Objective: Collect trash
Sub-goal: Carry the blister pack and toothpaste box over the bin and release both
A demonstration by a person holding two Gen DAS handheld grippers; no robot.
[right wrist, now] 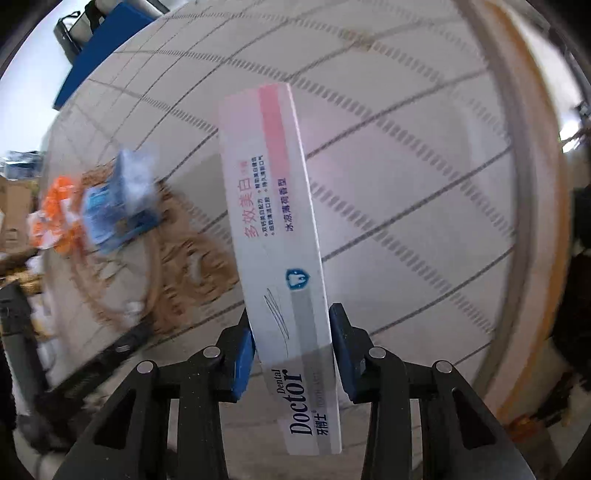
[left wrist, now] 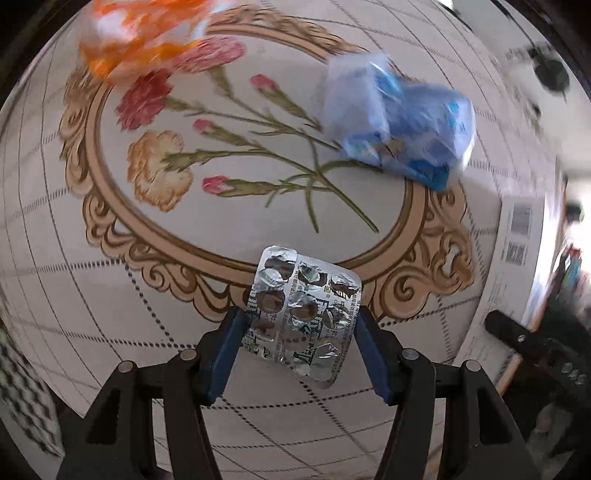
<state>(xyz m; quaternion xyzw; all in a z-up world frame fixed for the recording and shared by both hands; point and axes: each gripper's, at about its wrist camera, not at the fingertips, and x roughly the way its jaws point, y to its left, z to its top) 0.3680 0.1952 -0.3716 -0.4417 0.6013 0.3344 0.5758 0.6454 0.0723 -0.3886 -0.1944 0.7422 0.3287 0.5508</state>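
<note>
My left gripper (left wrist: 300, 325) is shut on an empty silver pill blister pack (left wrist: 304, 314) and holds it above the flower-print tablecloth (left wrist: 110, 295). My right gripper (right wrist: 291, 332) is shut on a long white toothpaste box (right wrist: 280, 258) marked "Dental Doctor", held above the table. A crumpled blue plastic wrapper (left wrist: 399, 125) lies on the cloth at the right of the left wrist view; it also shows in the right wrist view (right wrist: 118, 199). A crumpled orange-and-white wrapper (left wrist: 144, 33) lies at the far left; it shows in the right wrist view (right wrist: 55, 218) too.
The table edge (right wrist: 532, 184) with its orange rim runs down the right of the right wrist view. A white sheet with barcodes (left wrist: 517, 229) lies at the table's right edge. A blue box (right wrist: 99, 48) stands beyond the far table edge. The other gripper's black arm (left wrist: 524, 339) shows at right.
</note>
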